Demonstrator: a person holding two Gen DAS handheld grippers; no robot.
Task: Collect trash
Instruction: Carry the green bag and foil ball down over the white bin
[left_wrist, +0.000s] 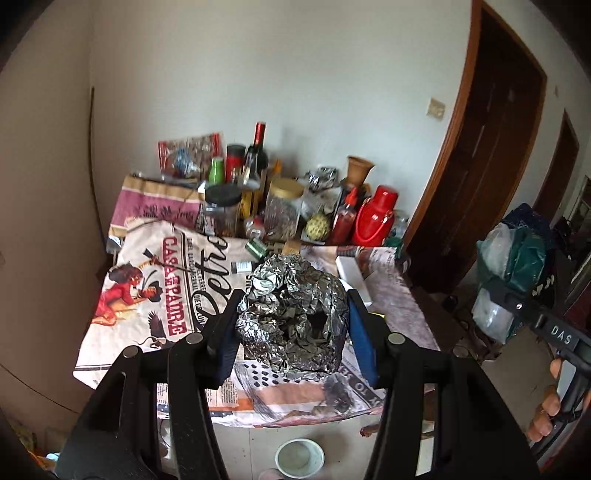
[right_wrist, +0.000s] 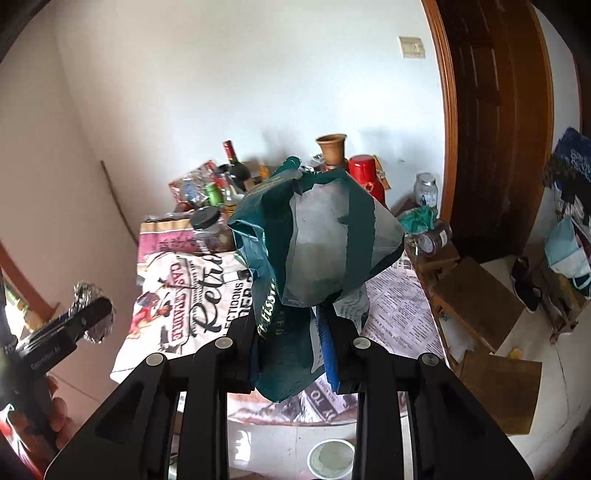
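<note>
While the left tongs (left_wrist: 291, 317) pinch a crumpled ball of aluminium foil (left_wrist: 293, 314) between their blue-padded fingers (left_wrist: 364, 332), the ball hangs in the air above the near edge of the surface (left_wrist: 410, 295), which is spread with printed newspaper sheets. From the right wrist view the same foil ball (right_wrist: 90, 317) shows at the far left, clamped in the left tongs and held off the near left corner of the surface. The right tongs (right_wrist: 291, 332) are pressed together on a dark green plastic bag (right_wrist: 314, 243), whose pale inner side and handles billow up in front of the camera and hide much of the middle of the surface. Along the far edge stands a crowd of things: a dark wine bottle (left_wrist: 258, 147) with a red cap, a jar (left_wrist: 282, 210) with a gold lid, a black-lidded jar (left_wrist: 221, 208), a red squeeze bottle (left_wrist: 345, 216), a red flask (left_wrist: 376, 218) and a clay pot (left_wrist: 360, 168). A white box (left_wrist: 352, 275) lies near the right edge, just behind the foil as the left wrist camera sees it. On the floor below the near edge sits a white cup (left_wrist: 299, 458). A wooden door (left_wrist: 484, 155) stands to the right of the surface.
</note>
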